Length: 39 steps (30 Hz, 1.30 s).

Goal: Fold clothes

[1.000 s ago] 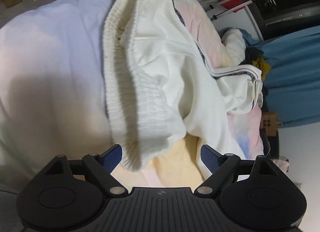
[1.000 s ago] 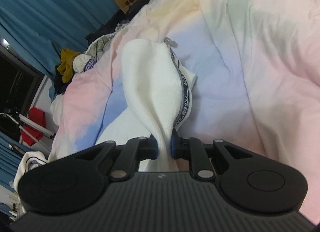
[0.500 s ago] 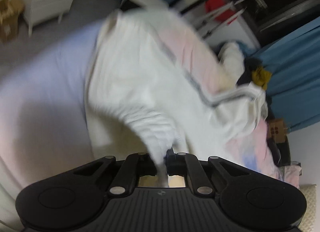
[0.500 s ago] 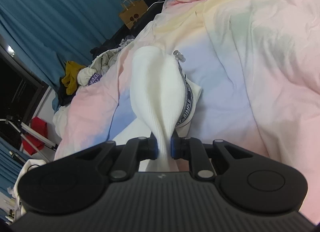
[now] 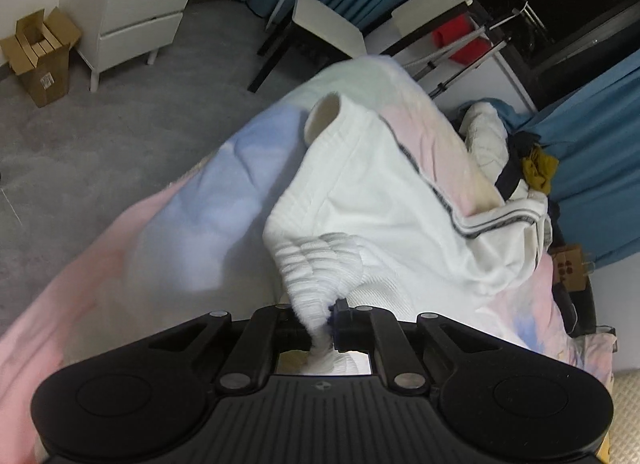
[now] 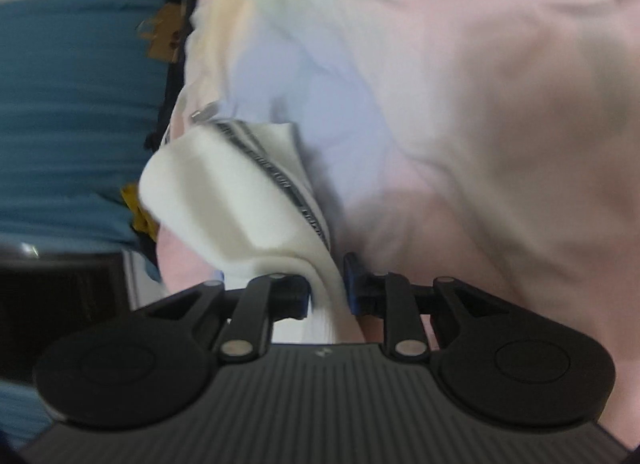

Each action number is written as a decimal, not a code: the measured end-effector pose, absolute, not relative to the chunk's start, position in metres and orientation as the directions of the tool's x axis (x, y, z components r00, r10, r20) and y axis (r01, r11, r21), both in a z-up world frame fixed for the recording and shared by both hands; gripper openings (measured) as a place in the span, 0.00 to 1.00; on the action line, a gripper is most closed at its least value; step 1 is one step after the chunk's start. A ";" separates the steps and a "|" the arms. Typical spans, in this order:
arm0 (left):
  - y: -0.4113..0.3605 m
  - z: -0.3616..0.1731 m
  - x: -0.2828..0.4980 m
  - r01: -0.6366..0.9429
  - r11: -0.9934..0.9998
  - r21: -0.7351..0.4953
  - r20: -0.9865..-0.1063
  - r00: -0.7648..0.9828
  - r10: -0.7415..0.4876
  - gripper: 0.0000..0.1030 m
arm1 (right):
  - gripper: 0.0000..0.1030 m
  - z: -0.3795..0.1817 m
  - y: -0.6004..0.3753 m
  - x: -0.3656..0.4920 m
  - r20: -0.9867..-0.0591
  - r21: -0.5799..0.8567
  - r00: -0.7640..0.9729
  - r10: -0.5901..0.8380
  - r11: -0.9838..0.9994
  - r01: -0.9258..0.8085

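A white garment (image 5: 380, 199) with a ribbed elastic band and a dark striped tape along its side lies on a pastel duvet (image 5: 192, 223). My left gripper (image 5: 322, 328) is shut on the bunched ribbed band, which rises off the bed into the jaws. In the right wrist view, another end of the white garment (image 6: 224, 199), edged with the lettered tape, runs between the pads of my right gripper (image 6: 329, 292). These jaws are opening, with the cloth still filling the gap and touching both pads. That view is blurred and tilted over the duvet (image 6: 480, 103).
Grey carpet lies beyond the bed edge, with a white drawer unit (image 5: 140, 15) and a cardboard box (image 5: 40, 59). A heap of other clothes (image 5: 500, 143) sits by blue curtains (image 5: 600, 151). A brown paper bag (image 5: 570, 268) stands at the right.
My left gripper went from wide open to shut on the ribbed band and pulled it up and back. My right gripper rolled and sank toward the duvet, its jaws a little wider.
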<state>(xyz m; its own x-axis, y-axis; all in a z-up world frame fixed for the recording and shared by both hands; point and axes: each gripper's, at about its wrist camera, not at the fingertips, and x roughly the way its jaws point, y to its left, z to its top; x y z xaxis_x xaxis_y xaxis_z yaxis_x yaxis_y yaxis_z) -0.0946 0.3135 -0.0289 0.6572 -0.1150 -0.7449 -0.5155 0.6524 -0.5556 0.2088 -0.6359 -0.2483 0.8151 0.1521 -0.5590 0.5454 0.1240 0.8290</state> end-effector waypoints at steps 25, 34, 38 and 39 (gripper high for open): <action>0.289 -0.052 -0.129 -0.451 0.744 -0.493 -0.738 0.670 -0.083 0.17 | 0.48 -0.222 -0.641 0.233 -0.568 0.656 0.792 -0.224 0.457 0.600; 0.287 -0.052 -0.129 -0.473 0.739 -0.480 -0.749 0.660 -0.064 0.17 | 0.05 -0.138 -0.579 0.256 -0.349 0.669 0.922 -0.167 0.645 0.370; 0.284 -0.049 -0.126 -0.479 0.755 -0.448 -0.766 0.642 -0.047 0.17 | 0.05 -0.084 -0.509 0.258 -0.170 0.594 0.972 0.163 0.804 -0.031; 0.283 -0.048 -0.125 -0.480 0.758 -0.441 -0.769 0.638 -0.043 0.17 | 0.05 -0.075 -0.491 0.259 -0.157 0.565 0.950 0.270 0.813 -0.138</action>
